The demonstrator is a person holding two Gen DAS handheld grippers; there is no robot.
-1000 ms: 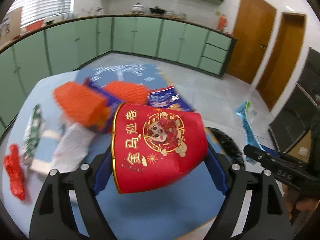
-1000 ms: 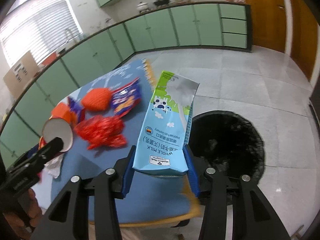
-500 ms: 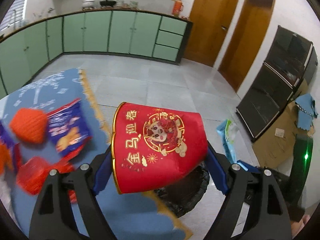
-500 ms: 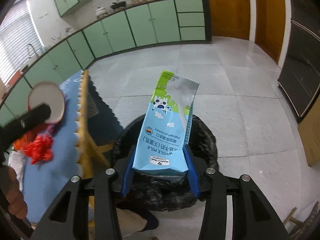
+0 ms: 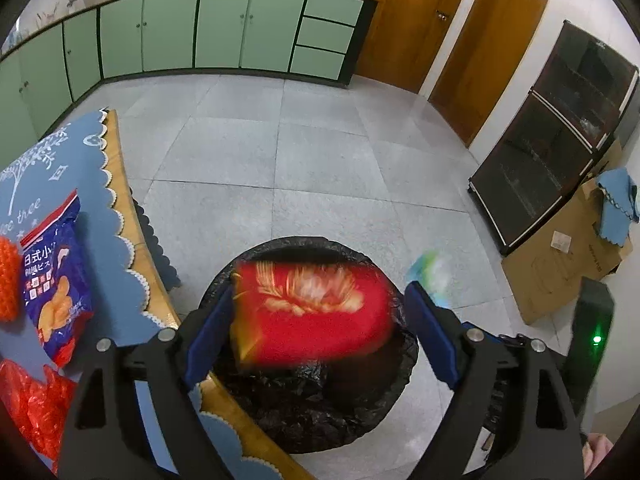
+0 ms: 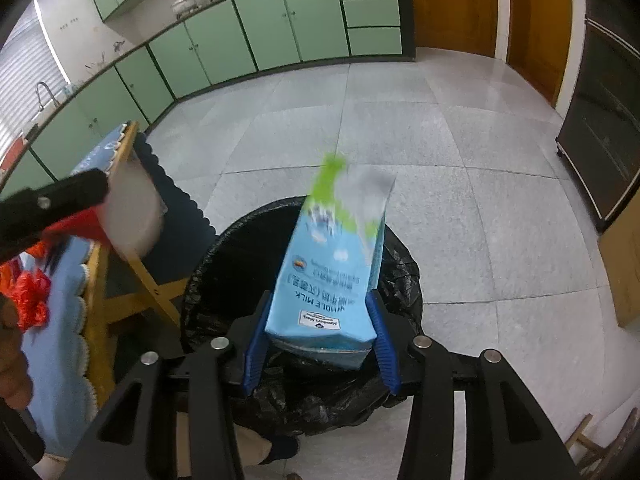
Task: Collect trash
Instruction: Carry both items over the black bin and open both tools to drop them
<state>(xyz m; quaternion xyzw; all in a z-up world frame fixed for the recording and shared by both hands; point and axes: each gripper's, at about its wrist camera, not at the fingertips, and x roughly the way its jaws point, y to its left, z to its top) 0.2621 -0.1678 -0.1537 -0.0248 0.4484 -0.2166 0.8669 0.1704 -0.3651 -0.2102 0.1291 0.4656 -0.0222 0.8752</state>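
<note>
A red paper cup (image 5: 312, 316) with gold print sits blurred between the jaws of my left gripper (image 5: 320, 308), directly over the black-lined trash bin (image 5: 304, 412). The jaws are opening, and a gap shows between the cup and the right pad. My right gripper (image 6: 320, 312) is shut on a blue and green milk carton (image 6: 328, 272), held over the same bin (image 6: 404, 280); the carton's top is blurred. In the right wrist view the cup (image 6: 132, 216) shows its white inside at the left. The carton (image 5: 432, 268) is a blur in the left wrist view.
A table with a blue cloth (image 5: 40, 168) stands left of the bin, carrying a blue snack bag (image 5: 56, 280), an orange net (image 5: 8, 280) and crumpled red plastic (image 5: 32, 400). Tiled floor lies beyond. A dark cabinet (image 5: 552, 160) and cardboard (image 5: 560, 272) are at the right.
Both grippers swung from above the table to above the bin. The left jaws widened and the red cup turned and slipped lower between them. The carton tipped slightly.
</note>
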